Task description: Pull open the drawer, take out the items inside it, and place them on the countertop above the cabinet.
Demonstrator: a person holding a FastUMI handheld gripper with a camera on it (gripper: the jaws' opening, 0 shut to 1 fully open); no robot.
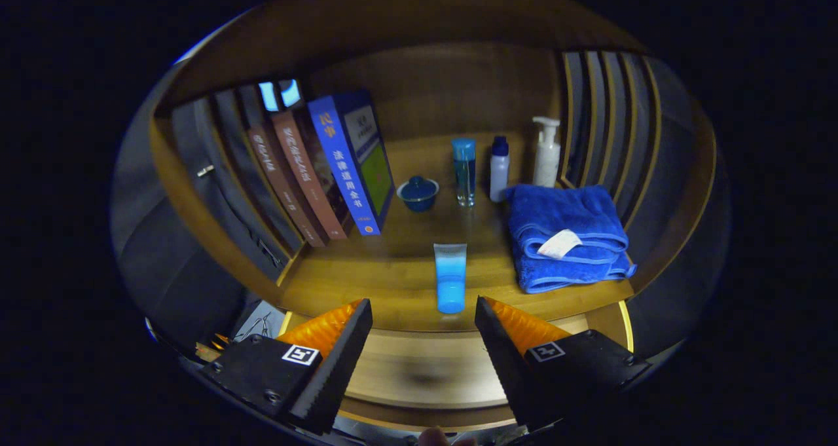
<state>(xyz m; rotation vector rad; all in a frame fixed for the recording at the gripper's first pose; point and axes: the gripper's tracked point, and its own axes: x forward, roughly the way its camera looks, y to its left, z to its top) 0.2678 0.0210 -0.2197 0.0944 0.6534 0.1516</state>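
A translucent blue tube stands cap-down on the wooden countertop, close to its front edge. It is just ahead of my fingers, nearer the right one. My gripper is open with nothing between its fingers and does not touch the tube. Below the countertop's edge, between the fingers, lies a wooden cabinet panel with a dark shadow on it. I cannot tell whether it is the drawer, or whether it stands open.
Leaning books fill the countertop's left. A blue lidded bowl, a tall clear bottle, a white blue-capped bottle and a pump bottle stand at the back. A folded blue towel lies right. Slatted walls close both sides.
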